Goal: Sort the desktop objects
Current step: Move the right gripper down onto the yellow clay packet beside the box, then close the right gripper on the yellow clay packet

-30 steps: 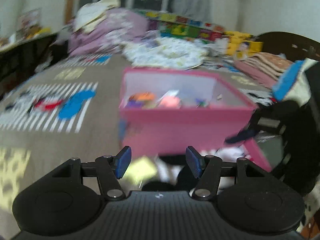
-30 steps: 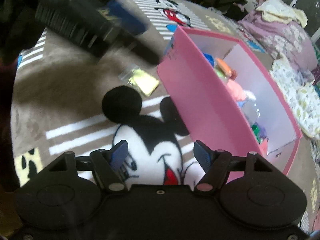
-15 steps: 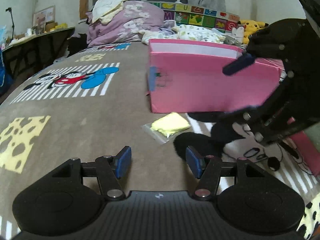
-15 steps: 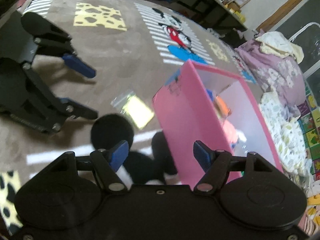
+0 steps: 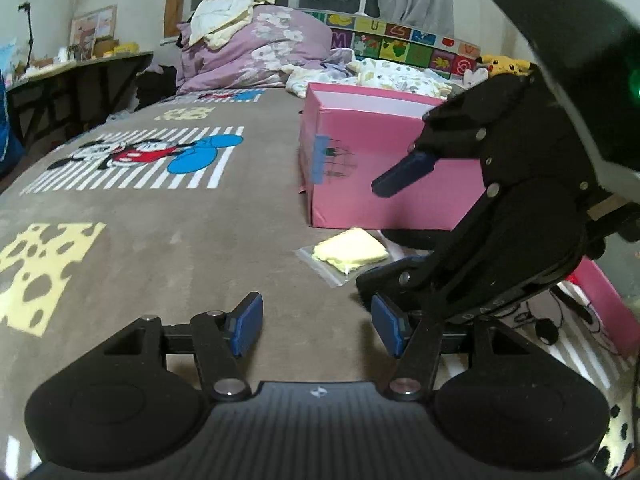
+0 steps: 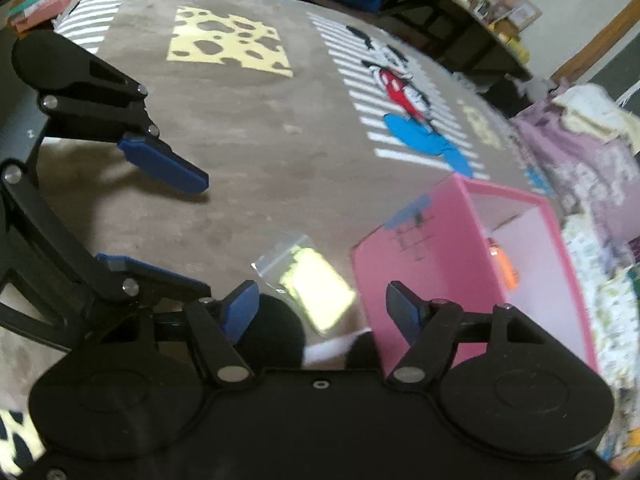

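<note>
A yellow item in a clear plastic bag (image 5: 351, 252) lies on the Mickey-pattern rug beside a pink box (image 5: 380, 168). In the right wrist view the bag (image 6: 316, 286) lies just left of the box (image 6: 420, 264), which holds an orange thing (image 6: 505, 266). My left gripper (image 5: 318, 328) is open and empty, low over the rug, short of the bag. My right gripper (image 6: 322, 312) is open and empty above the bag; in the left wrist view it (image 5: 388, 232) hovers with one finger on each side of the bag.
The rug (image 5: 160, 216) spreads wide to the left. A heap of purple bedding (image 5: 256, 44) and patterned cloths (image 5: 384, 74) lies behind the box. A dark desk (image 5: 68, 80) stands at the far left. Books (image 6: 40, 4) lie at the rug's corner.
Both grippers came down toward the rug. The right gripper moved in over the yellow bag, and the left gripper drew closer to it. Both stayed open.
</note>
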Demonstrator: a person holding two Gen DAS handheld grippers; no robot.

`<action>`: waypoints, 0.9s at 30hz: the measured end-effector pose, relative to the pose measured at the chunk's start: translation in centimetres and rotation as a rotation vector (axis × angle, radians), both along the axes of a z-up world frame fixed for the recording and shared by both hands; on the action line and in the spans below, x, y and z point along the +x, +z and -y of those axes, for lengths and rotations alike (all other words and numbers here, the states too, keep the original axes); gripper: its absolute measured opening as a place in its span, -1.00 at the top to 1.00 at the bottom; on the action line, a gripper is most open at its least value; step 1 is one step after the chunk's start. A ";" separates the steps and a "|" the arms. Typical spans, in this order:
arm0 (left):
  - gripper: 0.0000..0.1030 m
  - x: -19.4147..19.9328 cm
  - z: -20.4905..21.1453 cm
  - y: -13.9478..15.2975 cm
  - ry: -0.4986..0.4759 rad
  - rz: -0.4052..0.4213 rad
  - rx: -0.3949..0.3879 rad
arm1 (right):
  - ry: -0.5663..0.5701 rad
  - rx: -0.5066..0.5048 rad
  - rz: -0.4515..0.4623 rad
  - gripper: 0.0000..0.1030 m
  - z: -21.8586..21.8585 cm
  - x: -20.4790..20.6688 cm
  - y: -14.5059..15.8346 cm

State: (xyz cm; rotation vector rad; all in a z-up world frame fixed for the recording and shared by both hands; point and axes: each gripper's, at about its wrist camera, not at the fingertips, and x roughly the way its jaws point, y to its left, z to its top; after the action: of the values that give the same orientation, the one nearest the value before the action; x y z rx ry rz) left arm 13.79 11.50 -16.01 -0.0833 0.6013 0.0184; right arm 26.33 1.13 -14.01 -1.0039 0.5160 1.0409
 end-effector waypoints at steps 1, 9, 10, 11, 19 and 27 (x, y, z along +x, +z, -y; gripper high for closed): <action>-0.14 -0.1 -0.3 0.1 -0.001 0.002 -0.008 | 0.002 -0.003 -0.006 -0.38 -0.2 0.1 -0.1; -0.14 -0.6 -2.3 0.4 0.066 0.018 -0.046 | 0.012 -0.028 -0.047 -0.37 -1.2 1.3 -1.5; -0.14 -0.6 -2.2 0.4 0.066 0.018 -0.043 | 0.003 -0.023 -0.061 -0.37 -1.3 1.5 -1.6; -0.14 -0.7 -2.2 0.4 0.066 0.018 -0.041 | -0.006 -0.018 -0.076 -0.37 -1.4 1.8 -1.7; -0.14 -0.8 -2.1 0.7 0.069 0.037 -0.048 | -0.129 0.015 -0.326 -0.40 -0.8 4.1 -1.6; -0.14 -1.0 -2.8 1.0 0.100 0.051 -0.080 | -0.110 -0.025 -0.459 -0.37 0.7 2.9 -1.0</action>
State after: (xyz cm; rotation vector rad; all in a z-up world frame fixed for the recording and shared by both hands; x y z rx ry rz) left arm 12.84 14.28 -15.02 -0.1909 0.5463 0.0888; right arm 29.21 0.43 -15.00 -0.7459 0.9505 1.1717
